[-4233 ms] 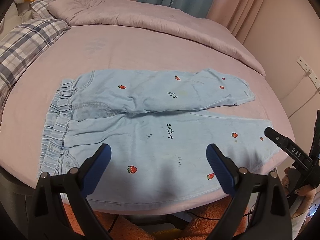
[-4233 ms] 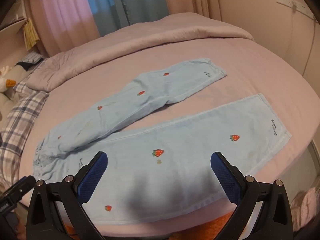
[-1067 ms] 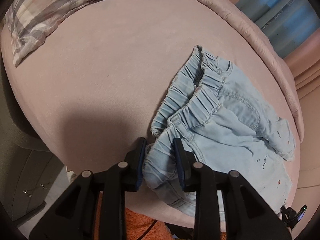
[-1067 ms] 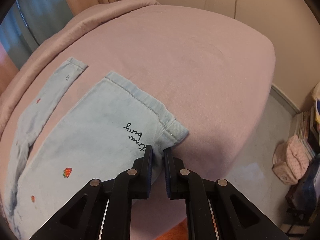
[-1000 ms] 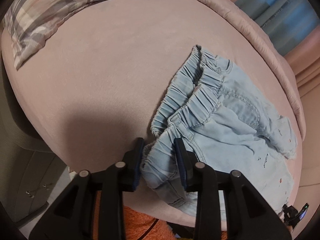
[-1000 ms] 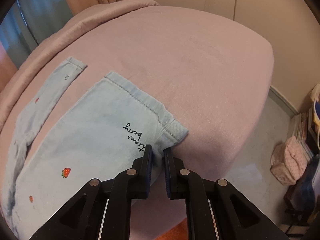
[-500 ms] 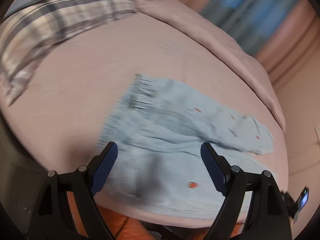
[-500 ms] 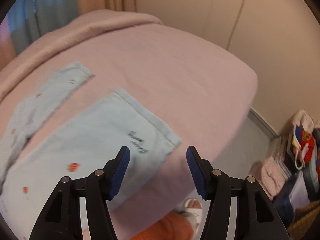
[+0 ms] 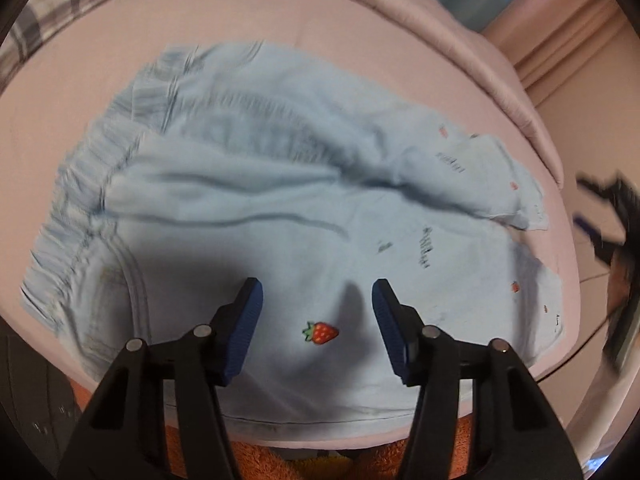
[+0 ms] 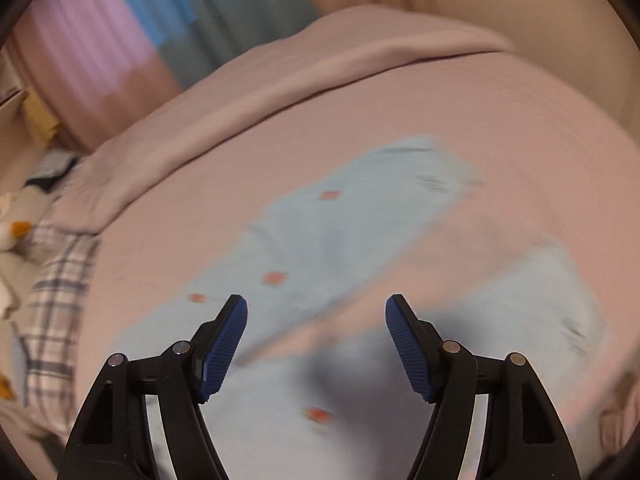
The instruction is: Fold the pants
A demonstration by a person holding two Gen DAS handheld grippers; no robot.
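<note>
Light blue pants (image 9: 280,208) with small strawberry prints lie spread on the pink bed (image 9: 100,56), waistband at the left, both legs running to the right. My left gripper (image 9: 316,300) is open and empty, hovering over the near leg close to a strawberry print (image 9: 321,332). In the right wrist view the pants (image 10: 340,232) are blurred, with the two legs apart. My right gripper (image 10: 316,320) is open and empty above the gap between the legs. The right gripper also shows blurred at the right edge of the left wrist view (image 9: 608,216).
A folded pink duvet (image 10: 280,92) lies along the far side of the bed. A plaid pillow (image 10: 56,312) and a plush toy (image 10: 12,224) are at the left. Curtains (image 10: 168,16) hang behind. Orange fabric (image 9: 320,460) shows under the bed's near edge.
Both grippers have let go of the pants: the left released the waistband, the right released the leg hem. Both opened, pulled back and swung toward the middle of the pants.
</note>
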